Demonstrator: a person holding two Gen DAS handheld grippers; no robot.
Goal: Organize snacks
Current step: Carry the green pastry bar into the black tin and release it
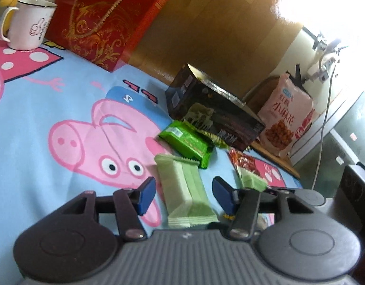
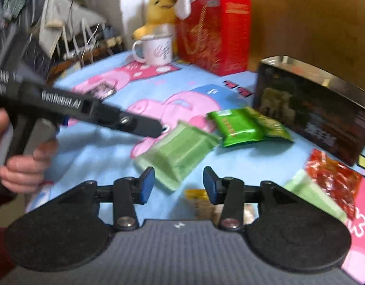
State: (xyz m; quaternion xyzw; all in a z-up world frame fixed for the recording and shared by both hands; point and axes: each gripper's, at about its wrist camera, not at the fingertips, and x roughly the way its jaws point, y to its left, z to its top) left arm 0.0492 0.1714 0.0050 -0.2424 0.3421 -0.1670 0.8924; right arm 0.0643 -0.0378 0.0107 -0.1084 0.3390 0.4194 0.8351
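Left wrist view: the left gripper (image 1: pixel 183 193) hangs over a light blue cartoon-pig cloth (image 1: pixel 51 166), its blue pads apart on either side of a pale green foil snack packet (image 1: pixel 187 190) that lies flat on the cloth between them. A gap shows on each side of the packet, so the pads do not press it. Just ahead of the claw lies a bright green snack packet (image 1: pixel 186 142), and behind that a dark open-topped cardboard box (image 1: pixel 213 111) stands near the cloth's far edge; I cannot tell what is inside it. To the right of the claw a red crinkly snack bag (image 1: pixel 244 161) lies with another pale green packet (image 1: pixel 252 180) near the right finger. Past the edge, a pink bag of fried twists (image 1: pixel 286 118) stands. Far ahead to the left, a tall red gift box (image 1: pixel 106 21) and a white enamel mug (image 1: pixel 28 23) leave a wide bare stretch of cloth on the claw's left.

Right wrist view: the right gripper (image 2: pixel 178 184) is held over the same cloth with its pads apart and nothing clamped; the near end of the pale green packet lies just ahead, between the fingers. The left gripper reaches in from the left, held by a hand (image 2: pixel 23 163), its tip at the packet's far end. The dark box stands ahead to the right, its inside hidden. A small yellow packet (image 2: pixel 197 196) lies under the claw.
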